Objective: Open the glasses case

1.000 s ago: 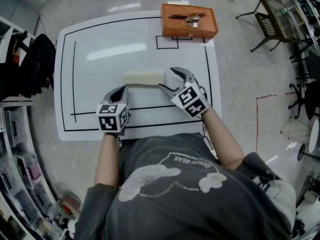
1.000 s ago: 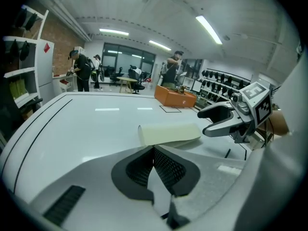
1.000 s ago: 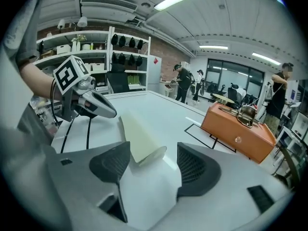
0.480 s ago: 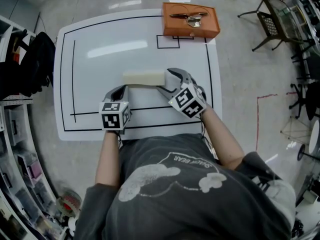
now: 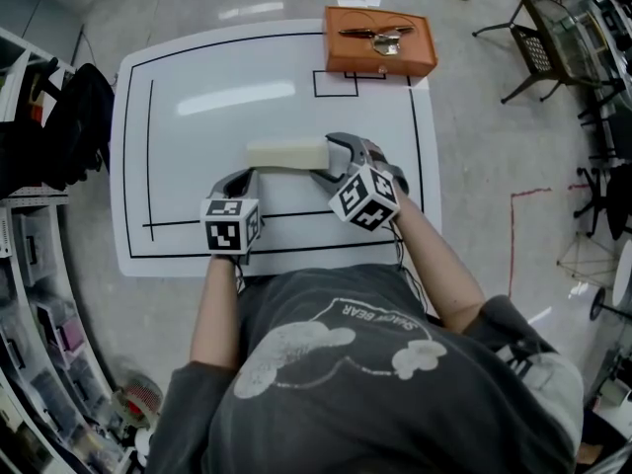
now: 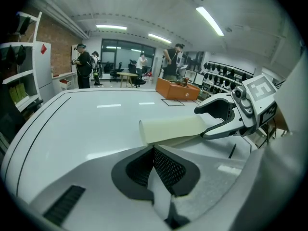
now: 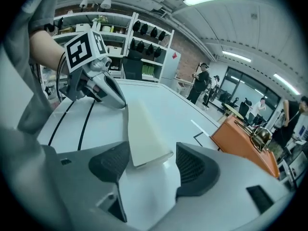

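Observation:
The cream glasses case (image 5: 286,153) lies shut on the white table (image 5: 197,77), a little toward me from its middle. My left gripper (image 5: 247,174) is shut, and its tips pinch the thin lower edge at the case's near left corner (image 6: 156,141). My right gripper (image 5: 324,156) is open, with one jaw on each side of the case's right end. In the right gripper view that end (image 7: 144,143) sits between the pads (image 7: 192,170) with a gap on both sides. The same view shows the left gripper (image 7: 98,88) at the case's far end.
An orange box (image 5: 380,42) with a pair of glasses (image 5: 373,34) on top stands at the table's far edge. Black lines mark the tabletop. A chair (image 5: 543,38) stands at the right, shelves (image 5: 39,265) at the left. People stand far off (image 6: 82,66).
My right gripper has slid left toward the case, so its open jaws now straddle the right end. The left gripper and the case have stayed put.

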Demonstrator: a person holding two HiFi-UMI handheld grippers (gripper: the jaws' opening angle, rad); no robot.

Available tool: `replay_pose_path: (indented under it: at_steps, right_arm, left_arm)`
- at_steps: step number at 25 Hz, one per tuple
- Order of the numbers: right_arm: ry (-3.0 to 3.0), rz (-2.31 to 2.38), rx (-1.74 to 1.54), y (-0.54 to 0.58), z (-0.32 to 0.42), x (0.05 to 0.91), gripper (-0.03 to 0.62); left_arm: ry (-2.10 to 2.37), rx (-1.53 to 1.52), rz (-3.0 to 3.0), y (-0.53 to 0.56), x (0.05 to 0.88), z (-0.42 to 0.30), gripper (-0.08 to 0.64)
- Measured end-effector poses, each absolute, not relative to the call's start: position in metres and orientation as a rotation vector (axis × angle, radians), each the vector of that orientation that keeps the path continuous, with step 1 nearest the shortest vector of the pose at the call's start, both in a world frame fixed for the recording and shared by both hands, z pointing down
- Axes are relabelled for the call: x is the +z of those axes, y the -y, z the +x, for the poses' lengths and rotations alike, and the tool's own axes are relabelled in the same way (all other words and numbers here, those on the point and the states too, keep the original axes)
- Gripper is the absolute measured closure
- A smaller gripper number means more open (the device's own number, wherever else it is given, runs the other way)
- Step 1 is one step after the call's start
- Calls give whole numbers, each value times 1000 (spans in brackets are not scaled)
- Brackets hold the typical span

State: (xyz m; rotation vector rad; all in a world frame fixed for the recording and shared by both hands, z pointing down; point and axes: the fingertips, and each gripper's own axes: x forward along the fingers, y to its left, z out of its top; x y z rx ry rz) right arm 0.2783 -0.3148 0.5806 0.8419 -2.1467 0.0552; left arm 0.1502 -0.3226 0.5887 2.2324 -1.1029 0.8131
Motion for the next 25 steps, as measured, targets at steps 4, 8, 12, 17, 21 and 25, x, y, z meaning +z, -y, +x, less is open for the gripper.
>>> replay_pose_path:
  at_steps: [4,8,12,17,21,25]
  right_arm:
    - [2147,839,53,314,277,582,305]
    - [2153,835,67,314,278,581,311]
    - [2162,849,67,314,277,573,334]
    - [2208,888,50,317,274,558,443]
    - [2216,901,37,322,273,553,471]
    - [2239,954,53,332,275,546,491]
  left_arm:
    - [1104,812,2235,322,589,150,558]
    - [1103,812,2235,323,589,150,558]
    - [1098,811,2234,323,590,150,558]
    - [1095,817,2232,322,590,150,558]
    - [1089,817,2234,322,589,151,558]
    - [1081,819,2234,322,590,150,558]
